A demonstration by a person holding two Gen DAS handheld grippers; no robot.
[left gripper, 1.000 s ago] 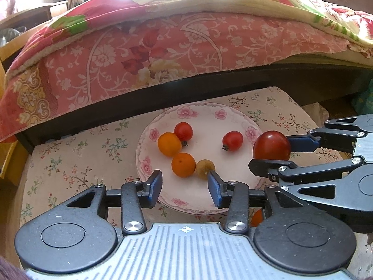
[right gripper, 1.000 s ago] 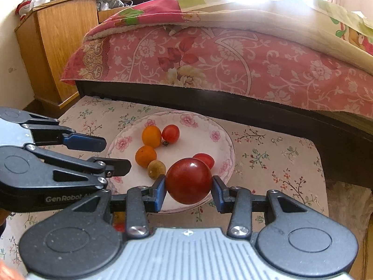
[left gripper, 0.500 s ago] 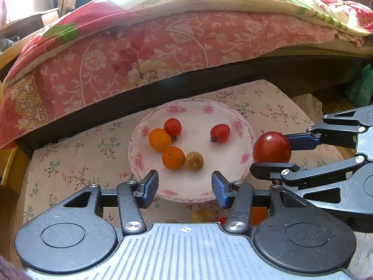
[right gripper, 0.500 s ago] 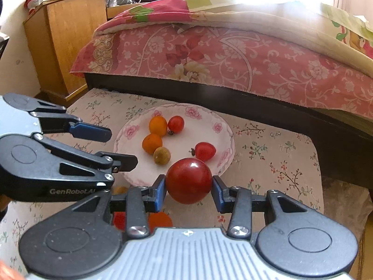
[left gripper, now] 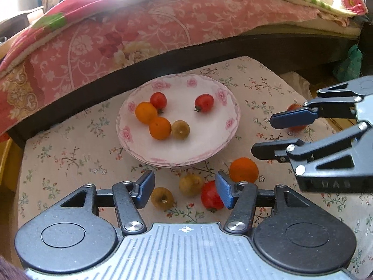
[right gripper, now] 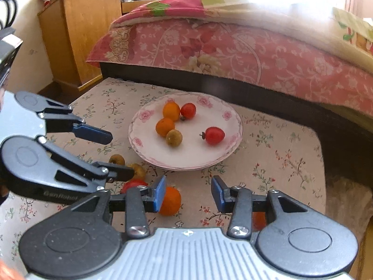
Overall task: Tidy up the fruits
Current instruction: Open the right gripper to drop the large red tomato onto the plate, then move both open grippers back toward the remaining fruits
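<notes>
A white plate with pink flowers stands on the floral cloth and holds several small fruits: two orange ones, two red tomatoes and a brownish one. Loose on the cloth in front of it lie an orange fruit, a red tomato and two brownish fruits. My left gripper is open and empty above these. My right gripper is open and empty. A large red tomato lies on the cloth behind the right fingers, partly hidden; a sliver of it shows under the right gripper.
A bed with a pink floral cover overhangs the far edge of the low table. A wooden cabinet stands at the back left. The table's right edge drops off to the floor.
My right gripper has opened and let go of the large red tomato, which now lies on the cloth. Both grippers have pulled back from the plate, bringing the loose fruits into view.
</notes>
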